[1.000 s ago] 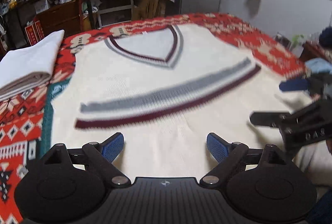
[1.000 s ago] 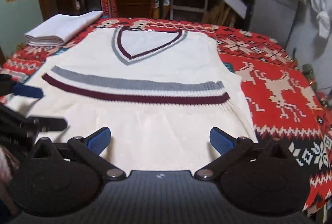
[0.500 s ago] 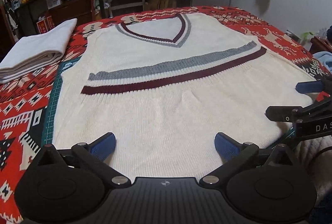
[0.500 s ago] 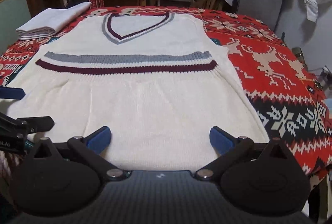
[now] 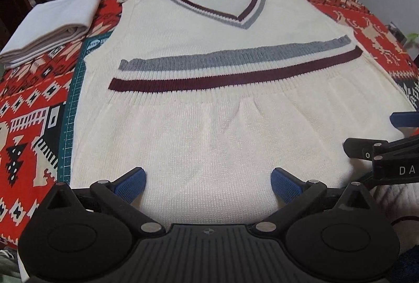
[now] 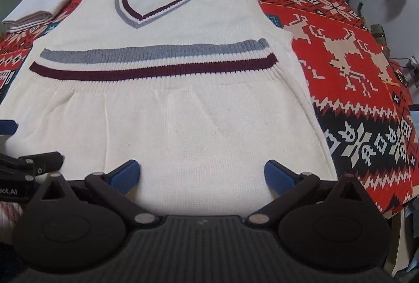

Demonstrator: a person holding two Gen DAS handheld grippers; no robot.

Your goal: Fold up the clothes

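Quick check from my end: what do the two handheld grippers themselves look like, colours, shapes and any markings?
Both match: the left gripper and right gripper have black linkage arms with silver pivot pins, round black discs behind, a ribbed dark grey base, and ribbed blue finger pads. White lettering shows on each one's side, only in part: "DA" on the right, "oot.AI" on the left.

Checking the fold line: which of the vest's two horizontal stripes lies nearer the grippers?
The maroon stripe; the grey stripe runs just beyond it, toward the V-neck.

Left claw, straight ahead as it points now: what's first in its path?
Likely the cream vest. The open left claw points low across its folded part toward the striped hem band; its height above the knit is unclear.
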